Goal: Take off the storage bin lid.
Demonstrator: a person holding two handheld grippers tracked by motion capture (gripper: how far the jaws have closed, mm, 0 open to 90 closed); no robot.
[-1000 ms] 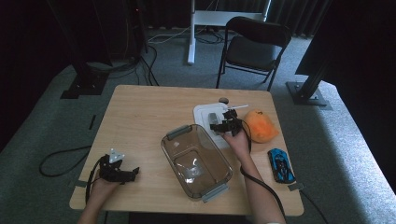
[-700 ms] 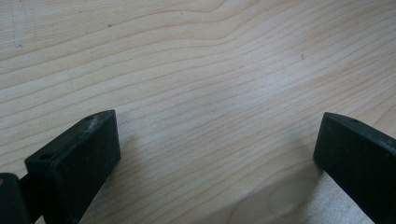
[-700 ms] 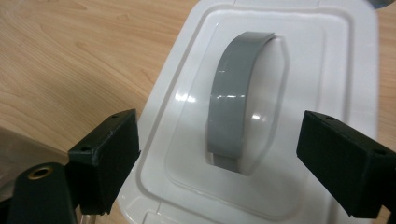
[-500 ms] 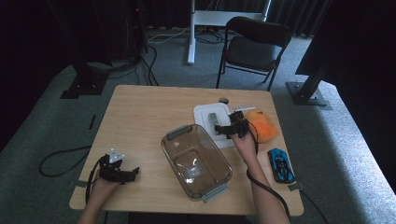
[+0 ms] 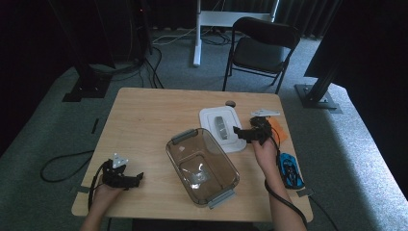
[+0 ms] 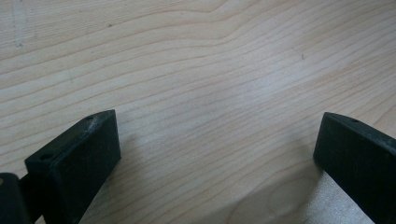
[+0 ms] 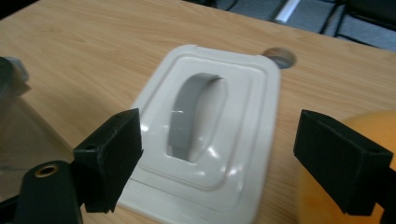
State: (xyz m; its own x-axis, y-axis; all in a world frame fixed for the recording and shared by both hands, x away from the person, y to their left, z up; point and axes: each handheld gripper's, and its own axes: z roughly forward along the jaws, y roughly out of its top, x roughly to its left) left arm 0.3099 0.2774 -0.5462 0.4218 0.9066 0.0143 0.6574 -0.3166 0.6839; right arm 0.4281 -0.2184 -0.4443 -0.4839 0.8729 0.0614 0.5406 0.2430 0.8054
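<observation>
Lid: white lid (image 5: 221, 126) with a grey handle (image 7: 189, 116) in its sunken middle, flat on the bench (image 5: 144, 120), right of centre in the high view.
Lid and right claw: right claw (image 5: 239, 133) hangs at the lid's right edge in the high view; in the right gripper view the lid (image 7: 210, 130) lies ahead of and below the two black jaws, its handle about midway between them, untouched.
Right claw state: jaws wide apart with nothing between them; they have just been opening.
Orange thing: rounded orange object (image 7: 336, 186) at the lower right of the right gripper view, behind the right jaw.
Container: clear container (image 5: 202, 166) with grey end clips, lower centre in the high view, just left of and below the lid.
Left claw: left claw (image 5: 137, 179) at the lower left in the high view, jaws spread over bare wood (image 6: 196, 93), gripping nothing.
Blue thing: blue object (image 5: 290, 169) near the bench's right edge.
Change: a second ago the right claw sat over the lid's right part; now it has drawn off to the right and lifted. Left claw, lid and container lie as before.
</observation>
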